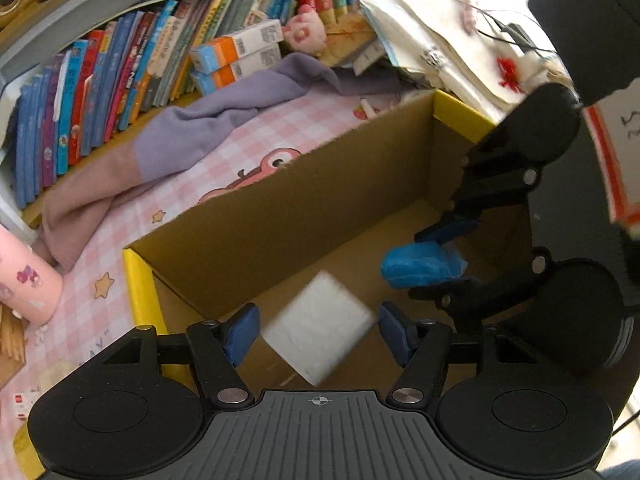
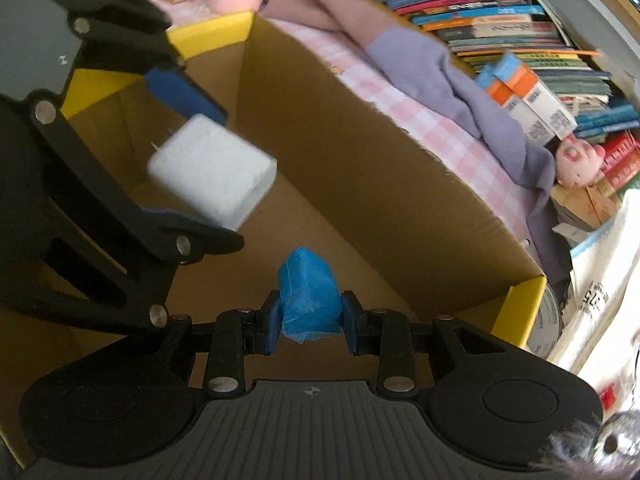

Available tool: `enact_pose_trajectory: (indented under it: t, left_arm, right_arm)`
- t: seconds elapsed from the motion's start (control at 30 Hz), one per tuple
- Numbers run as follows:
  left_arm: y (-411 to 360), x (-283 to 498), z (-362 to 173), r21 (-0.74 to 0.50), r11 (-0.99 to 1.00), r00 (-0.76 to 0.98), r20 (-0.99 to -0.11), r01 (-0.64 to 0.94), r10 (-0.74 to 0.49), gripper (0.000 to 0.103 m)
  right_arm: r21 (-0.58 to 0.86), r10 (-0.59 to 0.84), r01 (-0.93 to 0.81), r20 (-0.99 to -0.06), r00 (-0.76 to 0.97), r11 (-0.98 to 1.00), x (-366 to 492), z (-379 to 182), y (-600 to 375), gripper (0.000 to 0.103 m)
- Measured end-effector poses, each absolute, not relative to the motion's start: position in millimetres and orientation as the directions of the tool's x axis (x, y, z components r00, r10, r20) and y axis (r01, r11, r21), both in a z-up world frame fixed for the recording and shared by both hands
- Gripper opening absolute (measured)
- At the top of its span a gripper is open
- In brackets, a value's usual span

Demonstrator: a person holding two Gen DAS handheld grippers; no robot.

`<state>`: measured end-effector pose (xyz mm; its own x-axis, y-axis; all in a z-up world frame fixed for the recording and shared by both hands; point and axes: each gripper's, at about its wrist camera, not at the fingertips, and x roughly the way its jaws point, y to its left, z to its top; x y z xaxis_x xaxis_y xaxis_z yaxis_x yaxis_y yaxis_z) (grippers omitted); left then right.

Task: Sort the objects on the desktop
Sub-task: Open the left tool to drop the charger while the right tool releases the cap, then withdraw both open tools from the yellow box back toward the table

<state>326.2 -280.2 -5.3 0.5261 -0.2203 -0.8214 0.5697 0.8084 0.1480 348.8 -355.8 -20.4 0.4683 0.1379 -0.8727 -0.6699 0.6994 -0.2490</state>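
Observation:
An open cardboard box with yellow rims lies under both grippers, its long wall running beside them. My left gripper is shut on a white tissue pack, which hangs blurred above the box floor. The right wrist view shows the same white pack between the left gripper's blue pads. My right gripper is shut on a crumpled blue bundle over the box floor. In the left wrist view that bundle sits in the right gripper, to the right of my left gripper.
Beyond the box wall lie a pink checked mat and a purple-and-mauve cloth. Behind these are a row of books, orange-and-blue cartons and a pink plush toy. White papers are piled at the far right. A pink cylinder stands left.

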Motion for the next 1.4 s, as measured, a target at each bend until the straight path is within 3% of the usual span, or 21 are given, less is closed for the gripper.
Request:
enact_pose_trajectory:
  t: [0.37, 0.43, 0.5, 0.63, 0.87, 1.1, 1.4]
  left_arm:
    - [-280.3, 324.0, -7.5, 0.159, 0.801, 0.524, -0.825, 0.577, -0.213, 0.069]
    - [-279.0, 323.6, -6.7, 0.168, 0.808, 0.538, -0.818, 0.565, -0.206, 0.073]
    - [-276.6, 321.4, -3.4, 0.182, 0.823, 0.572, -0.796, 0.538, -0.198, 0.076]
    - [-266.5, 315.9, 6.5, 0.161, 0.851, 0.614, -0.759, 0.499, -0.216, 0.077]
    - [-245.3, 291.0, 35.4, 0.116, 0.884, 0.684, -0.681, 0.453, -0.261, 0.081]
    - [-228.0, 263.4, 64.1, 0.071, 0.914, 0.758, -0.586, 0.399, -0.285, 0.085]
    - [-209.5, 221.1, 82.3, 0.094, 0.935, 0.837, -0.483, 0.341, -0.256, 0.092]
  right_arm:
    - [-0.327, 0.102, -0.731, -0.874, 0.475, 0.599, 338.7, -27.8, -344.9, 0.029]
    - [-0.349, 0.094, -0.738, -0.869, 0.485, 0.578, 334.9, -28.5, -341.5, 0.044]
    - [-0.364, 0.104, -0.741, -0.859, 0.501, 0.564, 330.3, -27.1, -340.2, 0.053]
    - [-0.368, 0.125, -0.72, -0.839, 0.53, 0.589, 328.5, -20.7, -344.7, 0.064]
    - [-0.366, 0.18, -0.633, -0.755, 0.63, 0.682, 309.2, 12.6, -367.9, 0.064]
    - [-0.272, 0.235, -0.547, -0.69, 0.684, 0.792, 287.1, 46.4, -385.9, 0.064]
    - [-0.217, 0.23, -0.404, -0.551, 0.802, 0.889, 251.4, 72.2, -394.8, 0.07]
